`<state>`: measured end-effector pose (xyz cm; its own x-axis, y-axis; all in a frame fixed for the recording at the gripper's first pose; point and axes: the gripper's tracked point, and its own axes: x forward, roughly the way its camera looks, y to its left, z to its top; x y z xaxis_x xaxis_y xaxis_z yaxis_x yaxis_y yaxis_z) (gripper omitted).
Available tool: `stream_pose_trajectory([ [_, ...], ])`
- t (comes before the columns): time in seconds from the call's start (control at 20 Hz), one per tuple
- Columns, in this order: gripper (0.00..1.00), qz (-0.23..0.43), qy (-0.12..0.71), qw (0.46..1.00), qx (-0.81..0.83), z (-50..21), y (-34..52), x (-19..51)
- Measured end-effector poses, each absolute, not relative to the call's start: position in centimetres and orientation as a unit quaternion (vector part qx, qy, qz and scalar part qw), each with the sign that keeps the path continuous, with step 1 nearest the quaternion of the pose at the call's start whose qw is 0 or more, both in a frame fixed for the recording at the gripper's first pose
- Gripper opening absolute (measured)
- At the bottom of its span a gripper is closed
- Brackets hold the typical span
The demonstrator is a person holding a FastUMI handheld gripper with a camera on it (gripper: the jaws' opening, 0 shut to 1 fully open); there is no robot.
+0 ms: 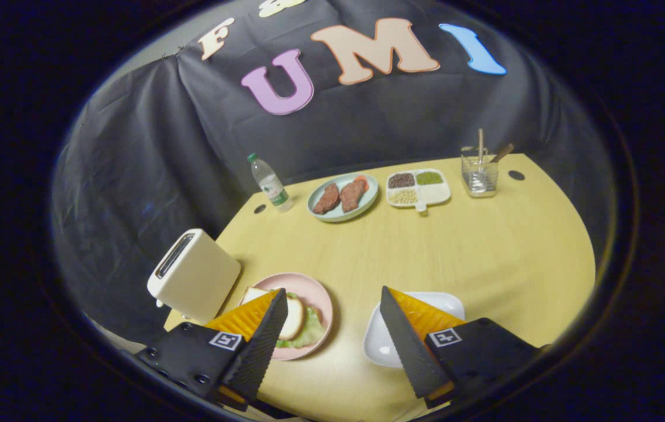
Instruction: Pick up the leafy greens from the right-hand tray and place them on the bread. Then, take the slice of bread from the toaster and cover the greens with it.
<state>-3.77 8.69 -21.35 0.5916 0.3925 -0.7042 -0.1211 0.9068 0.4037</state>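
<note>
Fingers of the gripper [334, 328] stand spread wide apart, holding nothing, above the pale yellow wooden table [426, 246]. Behind the left finger sits a round pink plate [320, 299] carrying a slice of bread [293, 317] laid over the leafy greens [311, 333], which peek out beneath it. Behind the right finger lies a white rectangular tray [380, 343]. Just beside the plate stands a cream toaster [194, 275]. Farther off are a clear plastic water bottle [269, 183], a pale green plate of brown meat pieces [342, 197], a white divided dish of beans [418, 187] and a clear glass container with sticks [479, 173].
</note>
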Motion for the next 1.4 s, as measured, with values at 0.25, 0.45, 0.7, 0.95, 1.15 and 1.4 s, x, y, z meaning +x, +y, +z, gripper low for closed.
stream_pose_trajectory([
  [0.25,0.99,0.117,0.354,0.919,0.128,-17.2,3.5,-1.4],
  [0.45,0.99,0.095,0.282,0.950,0.100,-13.0,-0.3,0.6],
  [0.7,0.99,0.075,0.222,0.970,0.066,-9.8,-2.7,1.4],
  [0.95,0.99,0.060,0.175,0.981,0.050,-7.6,-4.2,1.1],
  [1.15,0.99,0.050,0.155,0.985,0.049,-6.7,-5.3,1.0],
  [1.4,0.99,0.040,0.140,0.988,0.046,-5.6,-6.8,0.2],
])
